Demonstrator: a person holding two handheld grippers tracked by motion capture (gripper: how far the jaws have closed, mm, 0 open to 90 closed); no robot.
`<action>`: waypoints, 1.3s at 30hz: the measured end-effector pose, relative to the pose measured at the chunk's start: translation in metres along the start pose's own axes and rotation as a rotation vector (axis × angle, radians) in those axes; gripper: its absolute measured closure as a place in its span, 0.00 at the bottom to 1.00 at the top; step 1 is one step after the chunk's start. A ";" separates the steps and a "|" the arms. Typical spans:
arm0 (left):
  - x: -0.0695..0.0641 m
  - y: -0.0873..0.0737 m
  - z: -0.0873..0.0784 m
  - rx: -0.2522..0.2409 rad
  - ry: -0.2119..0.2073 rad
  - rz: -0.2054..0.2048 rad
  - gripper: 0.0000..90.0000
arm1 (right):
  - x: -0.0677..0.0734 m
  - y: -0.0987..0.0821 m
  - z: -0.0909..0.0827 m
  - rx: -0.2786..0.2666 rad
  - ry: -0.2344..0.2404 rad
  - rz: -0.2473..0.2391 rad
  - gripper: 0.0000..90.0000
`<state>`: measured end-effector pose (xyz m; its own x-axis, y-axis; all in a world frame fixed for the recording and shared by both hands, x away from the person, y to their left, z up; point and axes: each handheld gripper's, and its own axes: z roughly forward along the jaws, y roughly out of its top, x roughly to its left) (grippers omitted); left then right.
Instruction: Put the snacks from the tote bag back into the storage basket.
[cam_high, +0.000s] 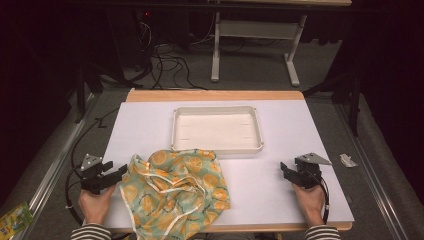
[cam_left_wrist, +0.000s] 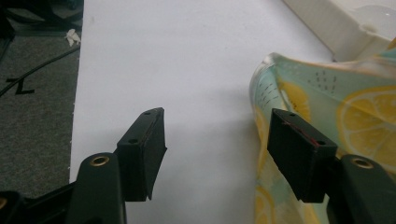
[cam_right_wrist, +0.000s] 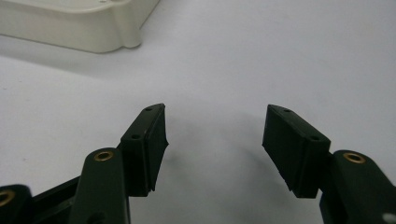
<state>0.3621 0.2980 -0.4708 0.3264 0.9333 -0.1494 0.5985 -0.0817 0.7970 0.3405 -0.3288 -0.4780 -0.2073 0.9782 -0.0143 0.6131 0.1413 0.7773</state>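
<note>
The cloth (cam_high: 176, 192), a crumpled lemon-print piece with white ties, lies bunched at lower centre of the high view, its top edge just touching the near rim of the tray (cam_high: 174, 131).

The left gripper (cam_high: 118, 175) sits at lower left, right beside the cloth's left edge. Its jaws are spread with nothing between them; in the left gripper view one jaw overlaps the cloth's margin while bare table shows in the gap.

The right gripper (cam_high: 285, 169) rests at lower right, well apart from the cloth, jaws likewise spread and empty over the table (cam_right_wrist: 280, 56).

The step looks like a first grasp on the fabric. To do it well, the left jaws should straddle a single hem fold rather than a thick bunch, and steer clear of the loose ties. The right should then come across to the opposite edge.
</note>
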 end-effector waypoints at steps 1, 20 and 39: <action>-0.001 0.001 -0.002 -0.001 -0.002 0.005 0.41 | 0.000 0.000 0.000 0.003 0.006 -0.001 0.43; -0.019 0.008 -0.018 -0.019 -0.045 0.053 0.39 | 0.008 -0.003 -0.007 -0.013 0.062 -0.012 0.43; -0.058 0.026 -0.038 -0.044 -0.119 0.090 0.28 | 0.068 0.010 -0.014 -0.025 0.229 -0.115 0.43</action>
<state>0.3311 0.2550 -0.4197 0.4637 0.8745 -0.1424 0.5307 -0.1454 0.8350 0.3219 -0.2629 -0.4624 -0.4431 0.8957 0.0373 0.5570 0.2425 0.7943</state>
